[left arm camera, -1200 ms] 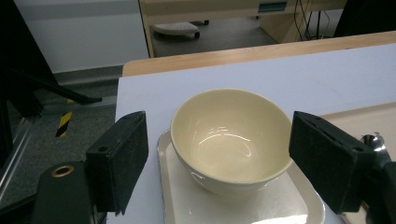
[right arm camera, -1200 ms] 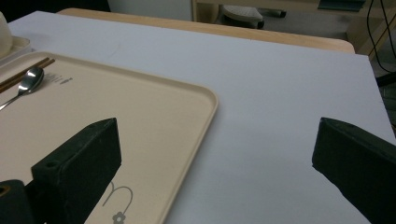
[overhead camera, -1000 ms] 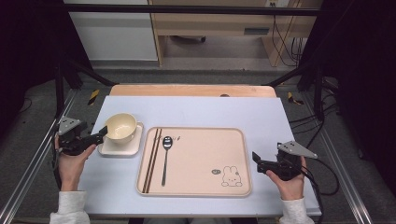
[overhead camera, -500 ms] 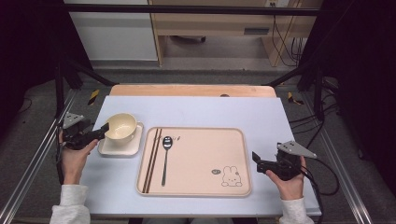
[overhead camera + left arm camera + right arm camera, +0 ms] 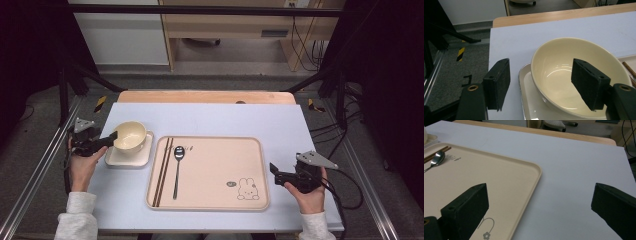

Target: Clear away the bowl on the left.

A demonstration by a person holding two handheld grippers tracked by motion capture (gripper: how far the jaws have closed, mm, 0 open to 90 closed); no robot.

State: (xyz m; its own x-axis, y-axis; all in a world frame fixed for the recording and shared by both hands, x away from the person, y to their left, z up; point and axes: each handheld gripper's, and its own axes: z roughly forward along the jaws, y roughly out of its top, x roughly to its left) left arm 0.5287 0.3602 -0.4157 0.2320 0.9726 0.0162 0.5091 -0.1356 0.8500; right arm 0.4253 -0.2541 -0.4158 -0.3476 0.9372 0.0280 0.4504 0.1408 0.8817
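My left tongs have crept forward: jaws wide, now straddling the bowl rim, gripping nothing yet. Right tongs wait open, empty, beside the tray.

Overhead light, even and soft on the pale blue table top; surrounding floor and frame fall to near black. Soft glare streaks inside the glossy cream ceramic bowl. Shadows faint and short. High view slightly soft, low detail. Near black jaws in both gripper views blurred.
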